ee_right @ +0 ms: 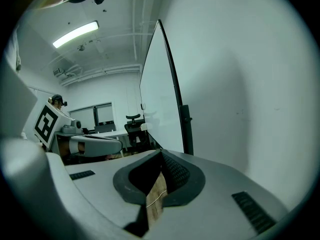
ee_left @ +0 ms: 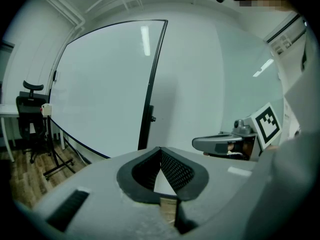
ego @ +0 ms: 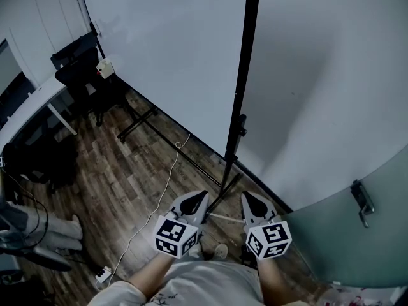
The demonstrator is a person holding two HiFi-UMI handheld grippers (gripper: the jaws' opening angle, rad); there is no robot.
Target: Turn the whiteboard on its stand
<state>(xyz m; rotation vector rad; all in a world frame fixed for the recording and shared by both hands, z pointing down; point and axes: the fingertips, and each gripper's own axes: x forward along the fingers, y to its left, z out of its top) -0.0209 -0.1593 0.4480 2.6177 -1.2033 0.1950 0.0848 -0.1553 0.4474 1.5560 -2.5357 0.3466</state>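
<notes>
White and blank, the whiteboard (ego: 166, 50) stands on its black stand (ego: 242, 75) on the wood floor, angled away to the left. The left gripper (ego: 199, 199) and right gripper (ego: 250, 201) flank the post, probably lining up to take the frame. Both have jaws together, are empty and touch nothing.

Bare wooden plank floor (ego: 127, 183) lies open at the near left, crossed only by a thin white cable (ego: 167, 180). Straight ahead, the black upright post (ego: 245, 75) of the big white whiteboard (ego: 166, 43) and its black floor legs (ego: 137, 124) bar the way. A plain white wall (ego: 319, 75) closes the right. A black office chair (ego: 80, 75) stands far left.
</notes>
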